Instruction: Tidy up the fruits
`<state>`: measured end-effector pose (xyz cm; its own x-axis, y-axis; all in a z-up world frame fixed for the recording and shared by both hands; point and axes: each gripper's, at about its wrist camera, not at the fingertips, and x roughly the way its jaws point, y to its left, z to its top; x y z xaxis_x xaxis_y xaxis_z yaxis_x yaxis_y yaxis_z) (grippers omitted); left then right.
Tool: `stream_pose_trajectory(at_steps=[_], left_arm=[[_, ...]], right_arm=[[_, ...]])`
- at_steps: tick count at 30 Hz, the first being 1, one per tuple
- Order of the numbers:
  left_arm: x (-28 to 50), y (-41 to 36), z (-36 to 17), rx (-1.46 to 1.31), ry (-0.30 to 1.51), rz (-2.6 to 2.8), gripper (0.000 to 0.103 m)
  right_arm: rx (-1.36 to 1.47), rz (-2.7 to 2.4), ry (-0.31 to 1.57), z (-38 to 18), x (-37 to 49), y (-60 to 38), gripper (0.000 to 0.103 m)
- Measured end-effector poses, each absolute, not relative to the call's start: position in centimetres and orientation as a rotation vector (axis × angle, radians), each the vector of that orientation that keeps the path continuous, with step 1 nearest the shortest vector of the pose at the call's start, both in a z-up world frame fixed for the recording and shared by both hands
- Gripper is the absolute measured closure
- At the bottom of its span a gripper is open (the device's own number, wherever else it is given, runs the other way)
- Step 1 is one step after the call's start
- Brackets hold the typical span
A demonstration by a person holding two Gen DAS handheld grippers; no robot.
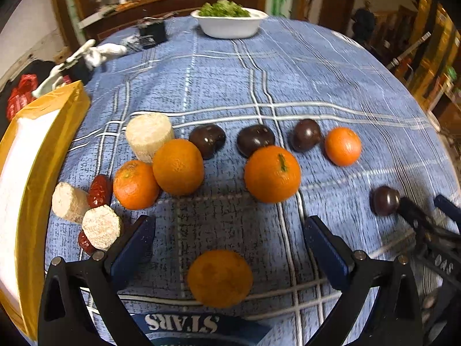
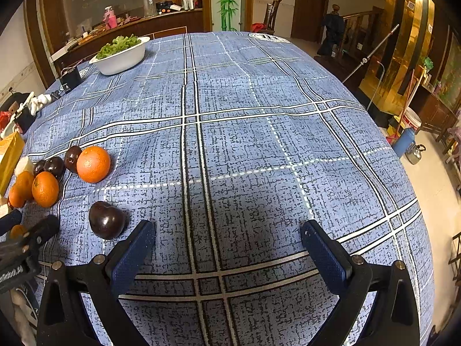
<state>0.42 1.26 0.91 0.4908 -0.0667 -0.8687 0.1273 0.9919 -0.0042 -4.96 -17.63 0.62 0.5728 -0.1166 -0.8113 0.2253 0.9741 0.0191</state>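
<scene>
In the left wrist view my left gripper [image 1: 229, 225] is open, with an orange [image 1: 219, 278] lying on the cloth between its jaws, not touched. Ahead lie several more oranges [image 1: 272, 173], three dark plums [image 1: 255, 139] in a row, pale cut cylinders [image 1: 149, 135] and red dates [image 1: 99, 191]. A lone dark plum [image 1: 384, 200] lies far right, by my right gripper's fingers [image 1: 415, 213]. In the right wrist view my right gripper [image 2: 226, 232] is open and empty over bare cloth; that plum [image 2: 106, 219] lies just left of its left finger.
A blue checked cloth [image 2: 259, 144] covers the round table. A white bowl of greens [image 1: 230, 21] stands at the far edge. A yellow-framed white box [image 1: 31, 173] lies at the left. Black and white items [image 1: 95, 54] sit at the far left edge.
</scene>
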Motion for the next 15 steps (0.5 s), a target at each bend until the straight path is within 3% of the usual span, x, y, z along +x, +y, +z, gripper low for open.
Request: stream_pose_trajectory(at_steps=[2, 5, 10, 15], left_arm=[[-0.1, 1.5, 1.3, 0.060, 1.070, -0.159, 0.002], [-2.4, 2.6, 2.8, -0.002, 1.054, -0.263, 0.020], [-6.8, 7.8, 7.9, -0.057, 0.893, -0.268, 0.020], [-10.4, 13.1, 12.3, 0.040, 0.662, -0.090, 0.018]], right_arm=[[0.128, -0.202, 0.963, 0.7, -4.9, -17.7, 0.000], [0.123, -0.201, 0.984, 0.8, -4.4, -17.8, 0.000], [0.116, -0.198, 0.984, 0.8, -4.8, -17.8, 0.001], [0.089, -0.228, 0.903, 3.3, -6.5, -17.5, 0.010]])
